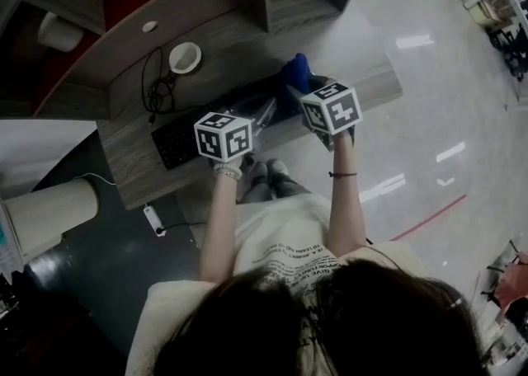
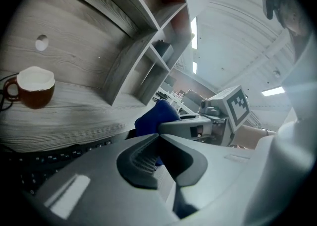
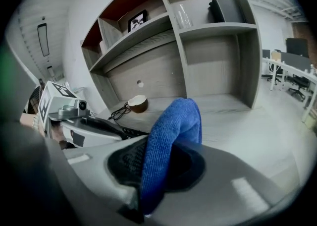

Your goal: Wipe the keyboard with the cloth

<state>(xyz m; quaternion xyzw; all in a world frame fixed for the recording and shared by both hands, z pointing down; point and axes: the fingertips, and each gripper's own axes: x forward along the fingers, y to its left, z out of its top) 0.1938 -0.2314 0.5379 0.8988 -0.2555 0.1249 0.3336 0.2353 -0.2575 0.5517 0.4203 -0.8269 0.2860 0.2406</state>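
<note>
A black keyboard (image 1: 176,142) lies on the grey wooden desk (image 1: 132,164), its right part hidden under both grippers. My right gripper (image 3: 159,166) is shut on a blue cloth (image 3: 174,127), which sticks up between the jaws. In the head view that cloth (image 1: 296,71) hangs over the keyboard's right end, ahead of the right gripper (image 1: 304,92). My left gripper (image 2: 158,138) is shut with nothing in it, just above the keyboard (image 2: 47,161), beside the cloth (image 2: 154,115). In the head view the left gripper (image 1: 257,115) sits over the keyboard's middle.
A brown cup (image 1: 185,57) with white inside stands at the back of the desk beside a coil of black cables (image 1: 156,86). Shelf compartments (image 3: 213,56) rise behind the desk. A power strip (image 1: 153,219) lies on the floor below the desk's front edge.
</note>
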